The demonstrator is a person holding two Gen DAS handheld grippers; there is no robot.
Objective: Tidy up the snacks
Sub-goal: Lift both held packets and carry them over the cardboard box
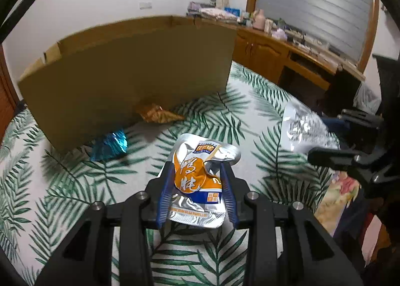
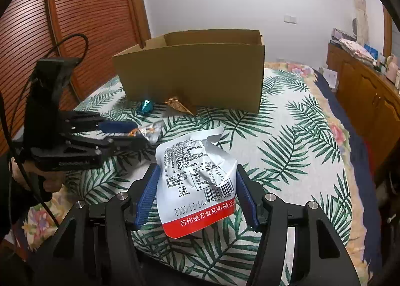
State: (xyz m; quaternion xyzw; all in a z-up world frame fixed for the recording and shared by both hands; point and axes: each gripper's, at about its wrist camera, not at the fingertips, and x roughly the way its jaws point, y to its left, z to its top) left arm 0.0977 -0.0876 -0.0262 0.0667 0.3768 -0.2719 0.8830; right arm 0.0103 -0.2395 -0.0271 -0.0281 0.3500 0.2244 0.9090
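There are four snacks: an orange packet (image 1: 200, 181), a white packet (image 2: 197, 181), a blue candy (image 1: 110, 146) and a gold candy (image 1: 160, 115). The left gripper (image 1: 197, 201) squeezes the orange packet, lifted above the leafy cloth (image 1: 75, 198); the right gripper (image 2: 197, 201) holds the white packet between half-open fingers. Both candies lie by the cardboard box (image 2: 195, 76), whose inside looks empty as far as it shows.

The orange snack pouch (image 1: 200, 178) was shiny, crinkled foil, as was the white pouch (image 2: 197, 181). The cardboard box (image 2: 195, 76) looked matt. The leaf-print bedspread (image 2: 287, 151) was woven cloth. The blue wrapper (image 1: 110, 146) gleamed like glossy foil; the cabinet (image 1: 270, 53) was varnished wood.
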